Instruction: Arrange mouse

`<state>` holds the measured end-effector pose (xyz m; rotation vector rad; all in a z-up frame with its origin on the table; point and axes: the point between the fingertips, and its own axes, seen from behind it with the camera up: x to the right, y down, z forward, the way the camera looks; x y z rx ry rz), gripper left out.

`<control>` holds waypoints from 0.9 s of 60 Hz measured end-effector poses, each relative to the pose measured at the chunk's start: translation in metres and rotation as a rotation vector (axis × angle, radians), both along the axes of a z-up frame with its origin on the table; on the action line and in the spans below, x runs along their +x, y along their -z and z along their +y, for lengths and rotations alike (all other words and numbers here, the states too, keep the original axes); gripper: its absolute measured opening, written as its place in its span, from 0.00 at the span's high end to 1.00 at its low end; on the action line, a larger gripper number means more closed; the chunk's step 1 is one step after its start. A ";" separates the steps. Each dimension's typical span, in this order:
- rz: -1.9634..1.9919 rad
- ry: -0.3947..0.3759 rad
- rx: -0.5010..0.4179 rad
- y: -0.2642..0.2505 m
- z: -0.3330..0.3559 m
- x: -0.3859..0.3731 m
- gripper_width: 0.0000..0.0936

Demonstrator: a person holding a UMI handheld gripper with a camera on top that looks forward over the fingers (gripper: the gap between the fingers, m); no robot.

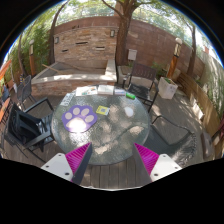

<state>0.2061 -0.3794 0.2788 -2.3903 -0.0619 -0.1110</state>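
Gripper point(112, 160) spread wide and empty, round glass table point(120, 135) beyond, purple pad point(79, 119) possibly a mouse mat, chairs point(30, 125) ringing its rim.

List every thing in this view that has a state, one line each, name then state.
gripper: jaws open, nothing between them, held above the near rim of the table
round glass table: upright, things resting on its top
purple paw-print mat: lying flat on the table
green item: lying flat beside the mat
chairs: upright around the table
mouse: cannot make one out
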 end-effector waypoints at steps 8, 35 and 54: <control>0.011 0.009 -0.037 0.014 0.002 0.008 0.12; 0.039 0.004 0.094 0.179 0.202 0.126 0.12; 0.082 -0.042 0.151 0.265 0.380 0.153 0.13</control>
